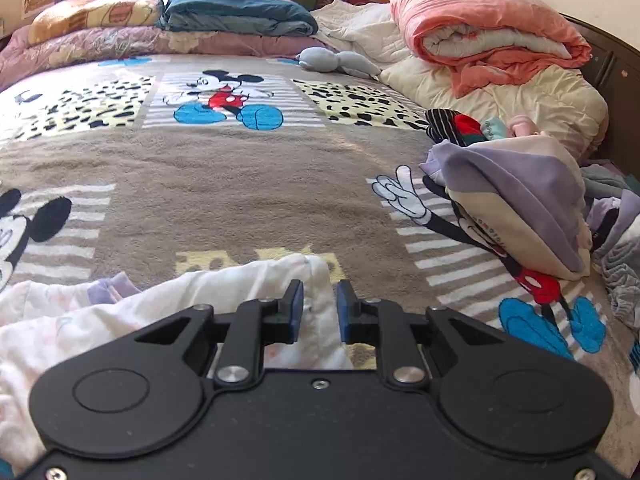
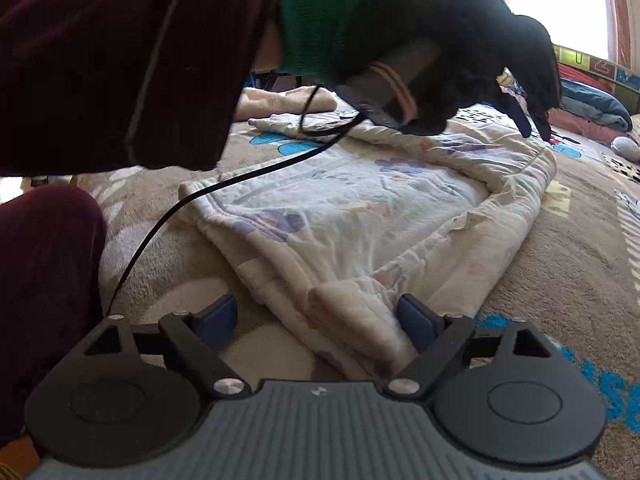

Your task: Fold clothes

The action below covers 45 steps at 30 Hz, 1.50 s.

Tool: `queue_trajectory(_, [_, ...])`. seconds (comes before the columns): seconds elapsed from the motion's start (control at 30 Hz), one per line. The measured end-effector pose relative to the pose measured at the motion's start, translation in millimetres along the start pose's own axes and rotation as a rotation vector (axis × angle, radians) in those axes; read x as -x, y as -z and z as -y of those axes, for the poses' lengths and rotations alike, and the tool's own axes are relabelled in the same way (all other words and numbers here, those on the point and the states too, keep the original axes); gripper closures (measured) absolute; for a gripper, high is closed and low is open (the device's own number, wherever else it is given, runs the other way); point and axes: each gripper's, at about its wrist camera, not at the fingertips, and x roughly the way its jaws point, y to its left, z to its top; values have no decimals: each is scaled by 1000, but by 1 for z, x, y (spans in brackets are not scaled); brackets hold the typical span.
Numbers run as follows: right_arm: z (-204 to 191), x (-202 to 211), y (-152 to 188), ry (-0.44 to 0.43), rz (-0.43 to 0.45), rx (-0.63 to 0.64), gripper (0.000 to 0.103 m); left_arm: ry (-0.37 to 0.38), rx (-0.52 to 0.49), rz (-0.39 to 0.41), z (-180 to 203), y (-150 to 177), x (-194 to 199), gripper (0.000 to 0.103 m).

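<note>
A white quilted garment with faint purple and orange prints (image 2: 360, 208) lies partly folded on the Mickey Mouse blanket (image 1: 240, 184). In the left wrist view the garment (image 1: 120, 320) runs under my left gripper (image 1: 320, 304), whose blue pads stand close together with a ridge of the fabric pinched between them and poking out past the tips. The right wrist view shows that gripper (image 2: 534, 132) held by a black-gloved hand (image 2: 420, 20) over the garment's far edge. My right gripper (image 2: 318, 316) is open wide around the garment's rolled near corner, which rests against the right pad only.
A heap of unfolded clothes (image 1: 512, 200) sits at the bed's right side. Folded quilts (image 1: 492, 36), blue bedding (image 1: 240, 12) and a grey soft toy (image 1: 340, 62) line the far end. A maroon sleeve (image 2: 120, 60) and a black cable (image 2: 168, 216) cross above the garment.
</note>
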Motion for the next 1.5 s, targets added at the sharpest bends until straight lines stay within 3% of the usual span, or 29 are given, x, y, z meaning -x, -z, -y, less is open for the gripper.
queue_trajectory(0.07, [-4,-3,2,6,-12,24,11,-57,40,-56,-10,0,-28,88])
queue_trajectory(0.13, [-7,-5,3,12,-24,45,9,-68,73,-73,-22,6,-47,81])
queue_trajectory(0.43, [-3,-6,6,4,-25,44,7,-92,81,-42,-21,12,-47,81])
queue_trajectory(0.53, [-5,-7,5,9,-21,48,7,-84,86,-41,-19,5,-34,80])
queue_trajectory(0.63, [-7,-7,5,17,-17,53,7,-27,120,47,-19,6,0,80])
queue_trajectory(0.73, [-9,-7,6,24,-14,59,7,-8,91,74,-15,12,19,80])
queue_trajectory(0.9, [-10,-10,6,35,-14,69,7,-66,30,1,-8,23,-1,80])
queue_trajectory(0.97, [-10,-11,6,34,-17,68,7,-117,30,-46,-10,28,-21,73])
queue_trajectory(1.13, [-7,-14,7,21,-14,61,5,-149,93,-41,-15,26,-32,73])
queue_trajectory(1.27, [-10,-16,6,26,-4,68,5,-133,104,-63,-15,18,-16,72])
queue_trajectory(1.33, [-11,-16,6,32,1,72,5,-107,140,-19,-20,20,12,60])
queue_trajectory(1.5, [-13,-18,6,47,6,81,5,-76,254,106,-55,40,91,58])
